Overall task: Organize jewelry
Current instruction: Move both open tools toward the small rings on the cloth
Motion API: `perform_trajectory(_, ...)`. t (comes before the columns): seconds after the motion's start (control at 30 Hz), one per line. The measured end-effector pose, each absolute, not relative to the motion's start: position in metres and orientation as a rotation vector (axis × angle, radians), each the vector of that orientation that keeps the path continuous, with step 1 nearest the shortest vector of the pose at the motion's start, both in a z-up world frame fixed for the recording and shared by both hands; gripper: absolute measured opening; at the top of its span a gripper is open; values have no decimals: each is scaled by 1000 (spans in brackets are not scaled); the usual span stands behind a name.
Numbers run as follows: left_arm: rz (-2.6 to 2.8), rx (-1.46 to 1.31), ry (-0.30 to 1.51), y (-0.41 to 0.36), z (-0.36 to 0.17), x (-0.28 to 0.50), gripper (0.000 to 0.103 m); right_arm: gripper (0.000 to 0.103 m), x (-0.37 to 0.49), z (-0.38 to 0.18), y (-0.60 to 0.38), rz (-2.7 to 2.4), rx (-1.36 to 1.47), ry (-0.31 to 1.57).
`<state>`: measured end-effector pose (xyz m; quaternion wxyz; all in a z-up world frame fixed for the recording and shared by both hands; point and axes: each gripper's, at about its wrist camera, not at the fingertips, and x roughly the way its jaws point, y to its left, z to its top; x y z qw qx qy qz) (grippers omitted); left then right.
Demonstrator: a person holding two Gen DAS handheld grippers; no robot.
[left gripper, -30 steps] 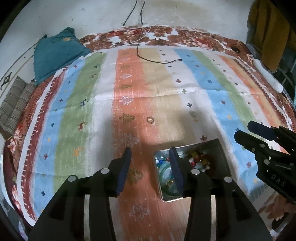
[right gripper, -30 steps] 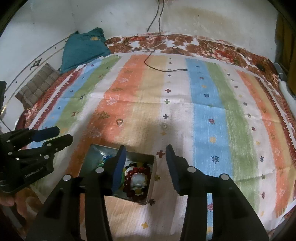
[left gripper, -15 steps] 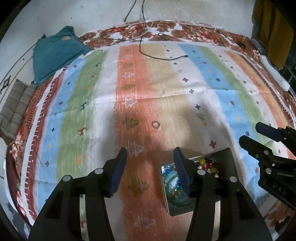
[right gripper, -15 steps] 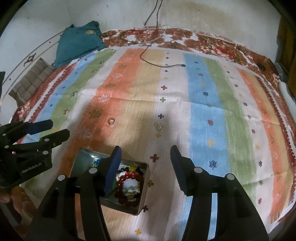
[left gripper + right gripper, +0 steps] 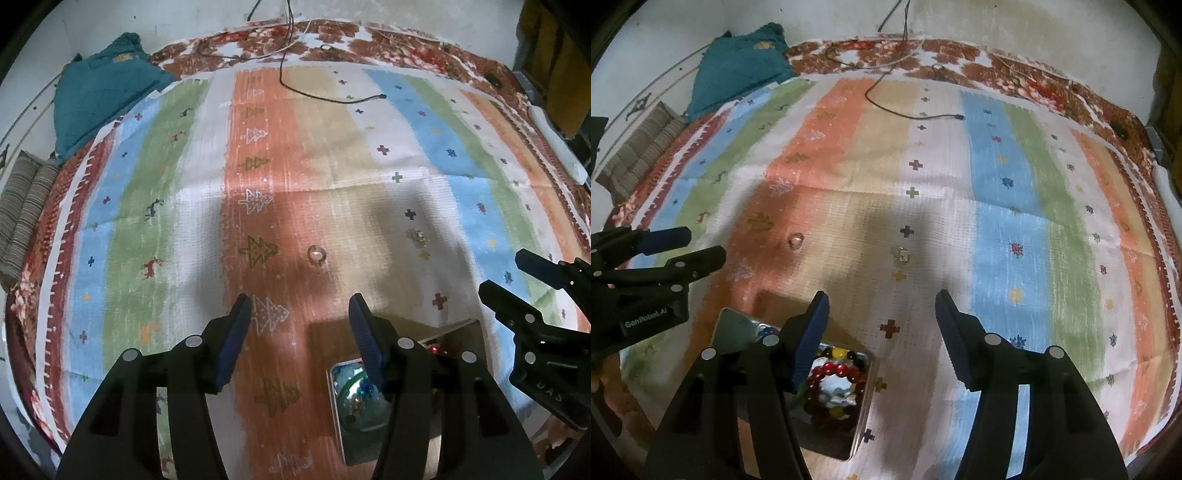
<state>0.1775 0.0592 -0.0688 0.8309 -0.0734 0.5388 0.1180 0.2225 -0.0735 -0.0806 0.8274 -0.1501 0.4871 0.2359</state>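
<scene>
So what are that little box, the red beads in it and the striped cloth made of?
The box looks like thin bare metal: grey, shiny walls that mirror the light. The red beads are glossy with bright glints, so glass or polished plastic; I cannot tell which. The striped cloth looks like coarse woven fabric, matt, with a visible weave and fold creases.

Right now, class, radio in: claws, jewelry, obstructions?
Left claw and right claw opening, both empty. Small ring and clear stone piece loose on striped cloth; metal tin holds beads. Nothing in the way.

"GenRobot.AI" on the left gripper [image 5: 652, 254] body
</scene>
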Motion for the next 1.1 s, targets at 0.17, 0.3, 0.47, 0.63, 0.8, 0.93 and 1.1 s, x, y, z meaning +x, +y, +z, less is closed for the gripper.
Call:
perform_trajectory(0.17, 249, -158, 1159, 62, -74, 189, 58, 63, 233, -91, -70, 489, -335, 1064)
perform_trajectory(0.3, 243, -155, 1169, 64, -78, 199, 60, 64, 244, -98, -67, 481, -341, 1083)
perform_trajectory(0.47, 247, -152, 1192, 68, -86, 209, 60, 64, 256, -109, -63, 467, -350, 1110)
perform_trajectory(0.63, 237, -142, 1205, 67, -90, 217, 61, 64, 265, -116, -60, 466, -355, 1125)
perform_trajectory(0.8, 228, -128, 1216, 65, -94, 226, 61, 64, 271, -120, -57, 457, -363, 1135)
perform_trajectory(0.93, 244, -122, 1218, 68, -97, 232, 61, 64, 275, -123, -54, 460, -370, 1138)
perform_trajectory(1.1, 248, -148, 1233, 73, -104, 237, 61, 64, 283, -130, -54, 434, -366, 1145)
